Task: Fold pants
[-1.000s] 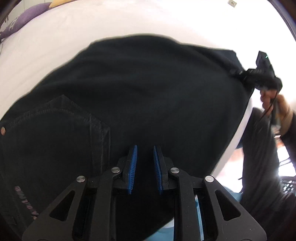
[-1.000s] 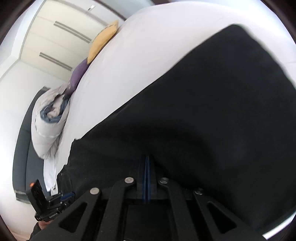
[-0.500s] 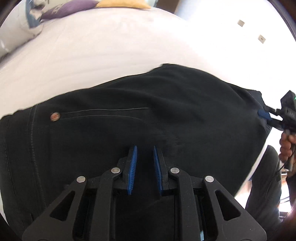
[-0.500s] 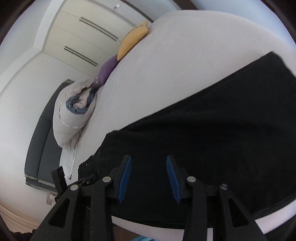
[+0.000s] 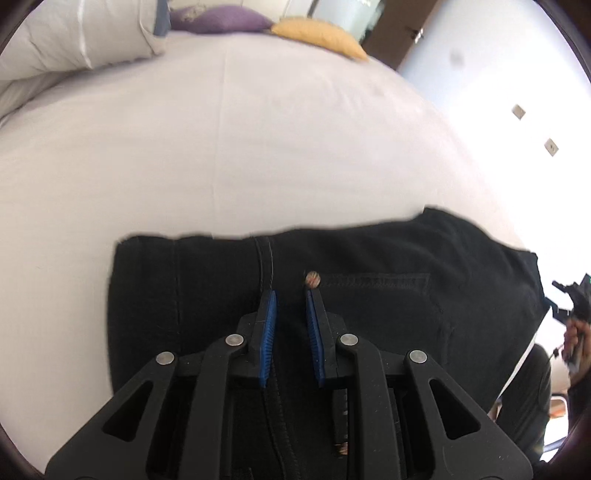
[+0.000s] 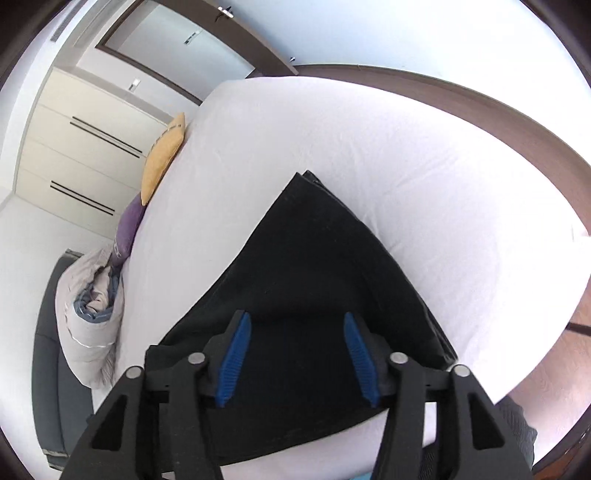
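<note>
Black pants [image 5: 388, 266] lie folded flat on the white bed [image 5: 258, 147]. In the left wrist view the waistband end with a seam, a pocket and a copper rivet [image 5: 312, 278] sits just past my left gripper [image 5: 290, 295]. Its blue pads stand a narrow gap apart and hold nothing. In the right wrist view the pants [image 6: 314, 266] stretch away to a far corner. My right gripper [image 6: 297, 319] hovers over their near end, wide open and empty. The right gripper also shows small at the left wrist view's right edge [image 5: 570, 295].
A yellow pillow [image 5: 317, 35], a purple pillow [image 5: 218, 18] and a bundled white duvet [image 5: 74, 40] lie at the head of the bed. A wardrobe [image 6: 74, 147] and a door [image 6: 177, 40] stand beyond. The bed's edge is close below the pants [image 6: 332, 443].
My right gripper opened, let go of the pants and drew back. My left gripper pulled back and tilted up, so more bed shows. The pants now lie flat.
</note>
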`<state>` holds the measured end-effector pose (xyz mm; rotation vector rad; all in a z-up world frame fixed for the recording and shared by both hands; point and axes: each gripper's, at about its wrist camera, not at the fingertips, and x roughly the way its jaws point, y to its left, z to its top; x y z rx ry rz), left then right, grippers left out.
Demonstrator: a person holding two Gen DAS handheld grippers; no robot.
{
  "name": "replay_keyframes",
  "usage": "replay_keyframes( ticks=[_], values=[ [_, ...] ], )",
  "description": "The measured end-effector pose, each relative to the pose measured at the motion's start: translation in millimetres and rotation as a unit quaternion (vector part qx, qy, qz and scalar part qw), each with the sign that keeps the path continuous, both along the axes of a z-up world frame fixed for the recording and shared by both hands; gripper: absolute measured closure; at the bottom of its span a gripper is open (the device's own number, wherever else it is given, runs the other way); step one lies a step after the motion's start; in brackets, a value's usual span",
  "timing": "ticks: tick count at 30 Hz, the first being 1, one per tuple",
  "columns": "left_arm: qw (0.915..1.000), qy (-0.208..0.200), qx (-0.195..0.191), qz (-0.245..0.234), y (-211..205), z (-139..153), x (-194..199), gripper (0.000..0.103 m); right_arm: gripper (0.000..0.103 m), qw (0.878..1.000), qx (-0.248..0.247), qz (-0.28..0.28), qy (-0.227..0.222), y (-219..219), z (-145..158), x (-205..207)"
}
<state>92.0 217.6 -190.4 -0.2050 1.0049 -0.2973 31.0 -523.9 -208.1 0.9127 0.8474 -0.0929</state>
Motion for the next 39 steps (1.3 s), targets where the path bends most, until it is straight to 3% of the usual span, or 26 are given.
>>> replay_keyframes(
  ticks=[3, 6, 10, 13, 18, 23, 28, 33, 36, 39],
  values=[
    [0.9996, -0.024, -0.012, -0.001, -13, 20, -2, 0.085, 0.042, 0.999, 0.022, -0.036, -0.034, 0, 5, -34],
    [0.9995, -0.02, -0.024, -0.01, -28, 23, 12, 0.085, 0.042, 0.994, 0.062, -0.077, -0.055, -5, -4, -59],
    [0.9997, 0.011, -0.014, -0.02, -87, -10, 35, 0.085, 0.042, 0.99, 0.084, -0.113, -0.03, -6, -25, -72],
    [0.9991, 0.042, -0.004, -0.007, -101, -46, 41, 0.085, 0.042, 0.979, 0.122, -0.16, -0.042, -23, -41, -87],
    [0.9981, 0.044, -0.044, 0.003, -96, -53, 42, 0.085, 0.042, 0.974, 0.144, -0.166, -0.048, -33, -54, -79],
    [0.9982, 0.054, -0.026, -0.002, -105, -53, 47, 0.085, 0.042, 0.973, 0.153, -0.163, -0.053, -37, -60, -64],
    [0.9981, 0.056, -0.024, 0.003, -99, -49, 43, 0.085, 0.042, 0.965, 0.185, -0.16, -0.093, -33, -69, -53],
    [0.9979, 0.061, -0.019, 0.001, -99, -48, 44, 0.085, 0.042, 0.938, 0.243, -0.194, -0.151, -31, -84, -54],
    [0.9979, 0.062, -0.019, 0.002, -101, -48, 44, 0.085, 0.043, 0.938, 0.236, -0.198, -0.158, -25, -79, -49],
    [0.9978, 0.063, -0.021, 0.004, -102, -49, 44, 0.085, 0.058, 0.939, 0.238, -0.193, -0.158, -19, -80, -39]
  ],
)
